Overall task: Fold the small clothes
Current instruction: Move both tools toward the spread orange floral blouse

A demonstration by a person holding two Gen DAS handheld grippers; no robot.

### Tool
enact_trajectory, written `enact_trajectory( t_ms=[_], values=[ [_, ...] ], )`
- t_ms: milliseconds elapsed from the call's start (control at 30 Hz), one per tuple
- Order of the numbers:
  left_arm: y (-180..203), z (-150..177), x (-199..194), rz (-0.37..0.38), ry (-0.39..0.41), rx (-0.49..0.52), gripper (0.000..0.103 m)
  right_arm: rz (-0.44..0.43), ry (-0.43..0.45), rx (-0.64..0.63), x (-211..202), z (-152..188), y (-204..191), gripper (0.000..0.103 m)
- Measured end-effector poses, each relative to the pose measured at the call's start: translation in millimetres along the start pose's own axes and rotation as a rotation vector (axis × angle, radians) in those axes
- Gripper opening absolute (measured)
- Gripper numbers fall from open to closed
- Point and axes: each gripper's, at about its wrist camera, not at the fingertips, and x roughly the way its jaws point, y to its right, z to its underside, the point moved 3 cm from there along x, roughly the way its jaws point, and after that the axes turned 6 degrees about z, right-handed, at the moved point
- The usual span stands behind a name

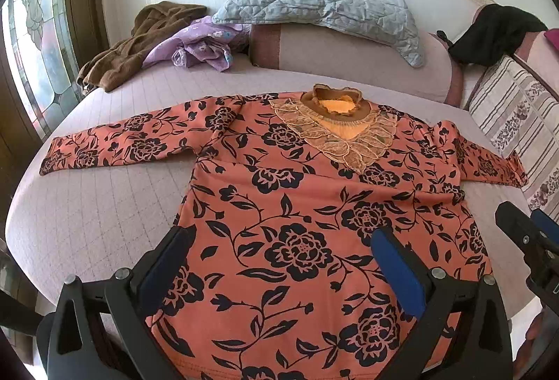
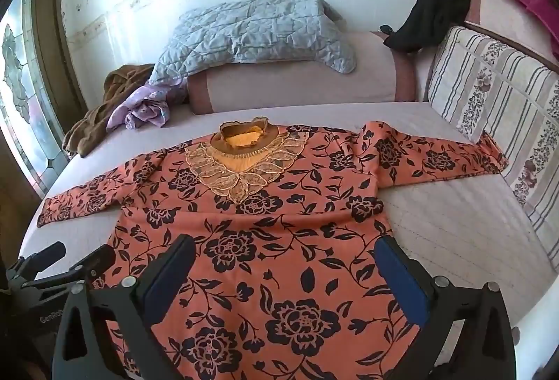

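Note:
An orange top with black flowers (image 1: 297,205) (image 2: 265,240) lies flat on the bed, front up, both sleeves spread out sideways and its lace collar (image 1: 335,128) (image 2: 244,163) at the far end. My left gripper (image 1: 283,240) hangs open above the lower body of the top, nothing between its blue pads (image 1: 394,268). My right gripper (image 2: 286,250) is open too, over the lower right part of the top, and it shows at the right edge of the left wrist view (image 1: 527,240). The left gripper appears at the lower left of the right wrist view (image 2: 73,257).
The bed's pale quilted sheet (image 1: 104,205) (image 2: 454,222) surrounds the top. At the head lie a bolster (image 1: 349,55), a grey quilted pad (image 2: 251,34), a brown garment (image 1: 139,44) and a purple cloth (image 1: 202,44). A striped cushion (image 2: 496,107) with a black garment (image 2: 436,6) lines the right side.

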Motion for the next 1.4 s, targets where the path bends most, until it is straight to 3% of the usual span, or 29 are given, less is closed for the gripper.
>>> enact_trajectory(
  t_ms=[633, 900, 1167, 1400],
  values=[
    [1.9, -4.2, 5.3, -0.009, -0.005, 0.010, 0.103, 0.009, 0.011, -0.024, 7.8, 1.3, -6.0, 0.103],
    [1.6, -6.0, 6.0, -0.009, -0.007, 0.008, 0.103, 0.018, -0.002, -0.044, 11.8, 2.3, -6.9, 0.103],
    [2.4, -6.9, 11.3, -0.009, -0.011, 0.012, 0.103, -0.019, -0.087, -0.001, 17.4, 4.5, 0.1, 0.103],
    [4.3, -8.1, 15.1, -0.012, -0.016, 0.017, 0.103, -0.005, -0.066, -0.014, 22.5, 3.3, -0.6, 0.103]
  ],
)
